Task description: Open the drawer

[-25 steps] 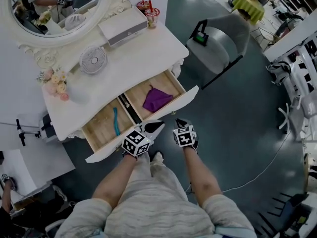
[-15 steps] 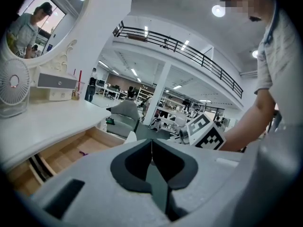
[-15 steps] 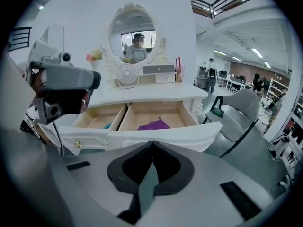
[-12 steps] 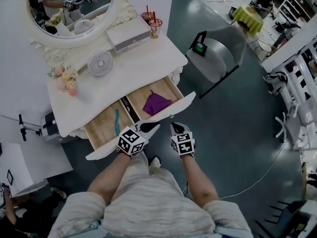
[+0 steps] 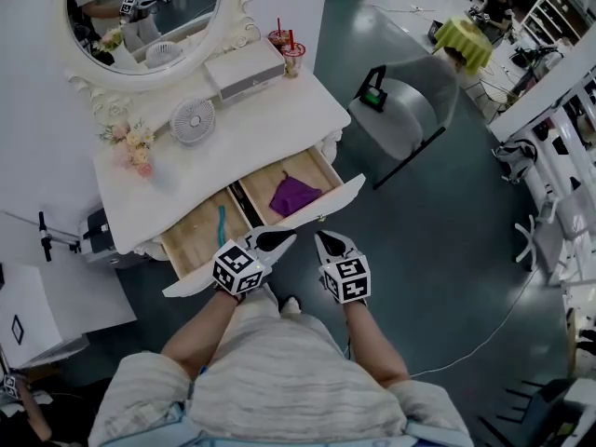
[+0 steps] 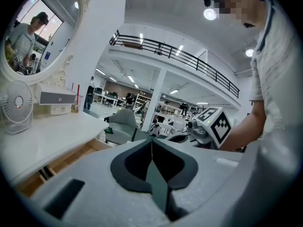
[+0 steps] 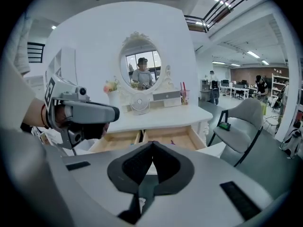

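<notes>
Currently: one drawer, pulled out at frame centre, two compartments holding one purple cloth and one teal strip. Two grippers, left gripper and right gripper, lower centre beside its front panel, each with jaws pressed together, empty. Tabletop above: one fan, two cups, one bouquet. One grey chair, upper right.

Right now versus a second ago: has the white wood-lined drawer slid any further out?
No. The white wood-lined drawer sticks out as far past the front edge of the white dressing table as before, with both compartments exposed.
</notes>
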The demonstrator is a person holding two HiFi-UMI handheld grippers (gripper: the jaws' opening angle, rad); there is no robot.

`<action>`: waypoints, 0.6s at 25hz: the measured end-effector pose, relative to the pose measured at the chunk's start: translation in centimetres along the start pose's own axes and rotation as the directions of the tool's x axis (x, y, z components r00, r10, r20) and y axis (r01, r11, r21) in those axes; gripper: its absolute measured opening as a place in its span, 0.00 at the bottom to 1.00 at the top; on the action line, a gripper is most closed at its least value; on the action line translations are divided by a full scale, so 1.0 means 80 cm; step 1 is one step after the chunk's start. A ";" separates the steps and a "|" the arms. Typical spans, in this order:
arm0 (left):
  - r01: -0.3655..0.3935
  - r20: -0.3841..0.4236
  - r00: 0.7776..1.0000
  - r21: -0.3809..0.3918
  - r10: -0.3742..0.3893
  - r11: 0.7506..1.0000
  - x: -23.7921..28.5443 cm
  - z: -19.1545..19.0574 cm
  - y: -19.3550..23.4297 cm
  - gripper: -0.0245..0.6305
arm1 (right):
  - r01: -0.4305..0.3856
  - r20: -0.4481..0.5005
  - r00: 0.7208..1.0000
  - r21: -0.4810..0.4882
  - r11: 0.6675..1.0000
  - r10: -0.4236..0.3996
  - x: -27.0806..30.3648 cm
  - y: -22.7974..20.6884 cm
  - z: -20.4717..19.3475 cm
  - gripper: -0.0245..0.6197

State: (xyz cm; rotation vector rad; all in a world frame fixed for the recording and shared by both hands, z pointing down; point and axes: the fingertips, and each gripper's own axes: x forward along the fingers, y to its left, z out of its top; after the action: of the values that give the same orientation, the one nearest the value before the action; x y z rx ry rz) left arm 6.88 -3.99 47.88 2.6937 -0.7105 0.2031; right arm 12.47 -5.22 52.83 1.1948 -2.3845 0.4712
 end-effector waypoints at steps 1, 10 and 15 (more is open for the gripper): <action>0.003 0.002 1.000 0.006 -0.003 1.000 -0.003 0.003 -0.002 0.06 | -0.004 0.012 1.000 0.006 1.000 0.004 -0.006 0.002 0.006 0.05; 0.029 0.046 0.998 0.047 -0.031 0.998 -0.016 0.036 -0.027 0.06 | -0.036 0.100 0.995 0.035 0.999 0.032 -0.058 0.019 0.046 0.05; 0.058 0.059 0.996 0.070 -0.062 0.996 -0.028 0.049 -0.049 0.06 | -0.070 0.160 0.985 0.038 0.997 0.063 -0.088 0.035 0.066 0.05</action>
State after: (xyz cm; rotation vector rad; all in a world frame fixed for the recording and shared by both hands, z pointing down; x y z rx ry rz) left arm 7.10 -1.22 42.55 2.7924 -0.6504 0.1321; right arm 12.79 -1.47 44.43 1.2165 -2.5682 0.4674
